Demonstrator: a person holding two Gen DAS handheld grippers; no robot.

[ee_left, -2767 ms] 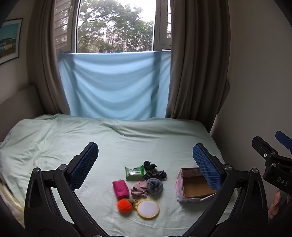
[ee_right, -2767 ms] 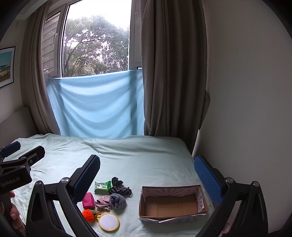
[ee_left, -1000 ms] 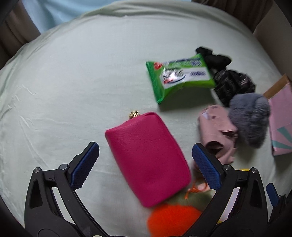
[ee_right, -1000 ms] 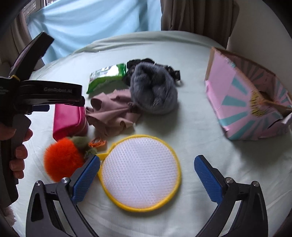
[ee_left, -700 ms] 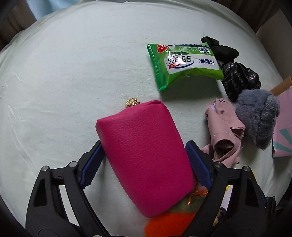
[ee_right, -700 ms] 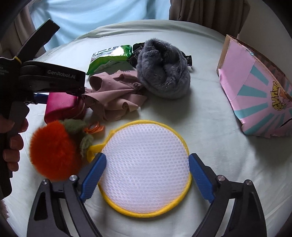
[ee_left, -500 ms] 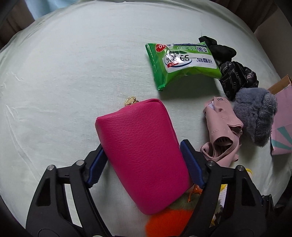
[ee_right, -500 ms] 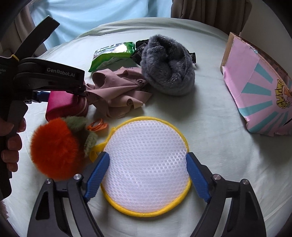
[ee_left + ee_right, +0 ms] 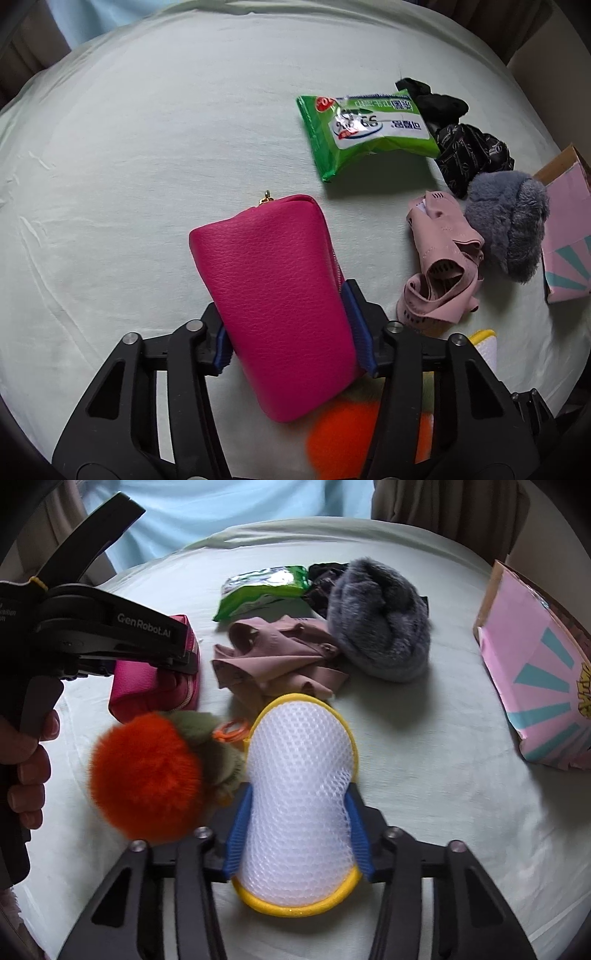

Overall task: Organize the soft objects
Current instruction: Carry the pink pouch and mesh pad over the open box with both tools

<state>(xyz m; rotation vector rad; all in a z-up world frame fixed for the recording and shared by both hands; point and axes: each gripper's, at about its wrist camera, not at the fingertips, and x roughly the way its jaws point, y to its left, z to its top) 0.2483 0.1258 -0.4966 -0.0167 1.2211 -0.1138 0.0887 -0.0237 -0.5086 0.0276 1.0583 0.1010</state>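
My left gripper (image 9: pixel 291 328) is shut on a magenta pouch (image 9: pixel 277 295), squeezing its sides on the bed; the pouch also shows in the right wrist view (image 9: pixel 155 686). My right gripper (image 9: pixel 299 827) is shut on a white mesh pad with a yellow rim (image 9: pixel 301 794), which buckles between the pads. An orange pompom (image 9: pixel 147 771) lies just left of it. A pink cloth (image 9: pixel 277 661), a grey furry piece (image 9: pixel 380 620), a green wipes pack (image 9: pixel 365 129) and black fabric (image 9: pixel 472 155) lie beyond.
A pink cardboard box (image 9: pixel 539 672) stands at the right on the pale green bedsheet (image 9: pixel 147 147). Curtains and a blue cloth (image 9: pixel 221 513) hang behind the bed. The person's hand (image 9: pixel 26 760) holds the left gripper's handle.
Both grippers came down from above the bed onto the objects. The left jaws closed on the pouch and the right jaws closed on the mesh pad, folding it narrower.
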